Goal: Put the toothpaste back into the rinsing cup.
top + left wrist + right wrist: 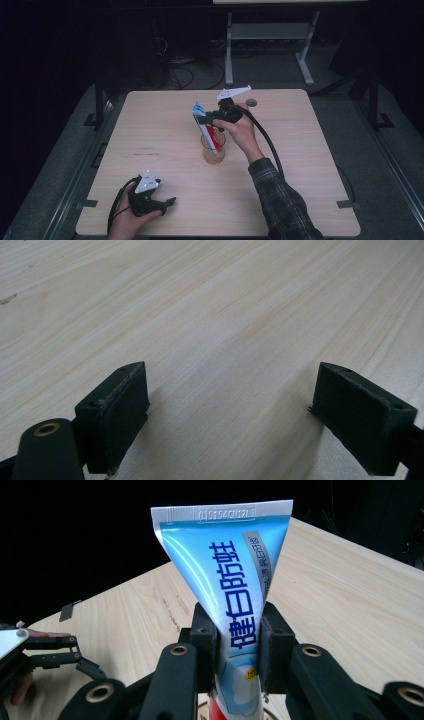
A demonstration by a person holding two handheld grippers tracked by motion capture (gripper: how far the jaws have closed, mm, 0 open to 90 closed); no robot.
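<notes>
A person sits at a pale wooden table (pixel 150 125) with a two-jaw gripper in each hand. Near the middle of the high view, the right gripper (pixel 206 118) holds a toothpaste tube (pixel 205 127), blue and white with a red lower end. The tube stands nearly upright, crimped end up, leaning a little toward the upper left of the frame. Its lower end sits inside a clear glass cup (pixel 213 150) at the table's centre; whether the cap touches the bottom of the cup is hard to tell from here. In the right gripper view the two black jaws press on either side of the tube at mid-frame, the flat crimped end fanning out above them toward the top of the frame, the red part showing at the bottom edge.

At the lower left of the high view, the left gripper (pixel 169 202) lies low by the table's near edge, well apart from the cup. In the left gripper view its jaws stand wide apart over bare wood, with nothing between them.
</notes>
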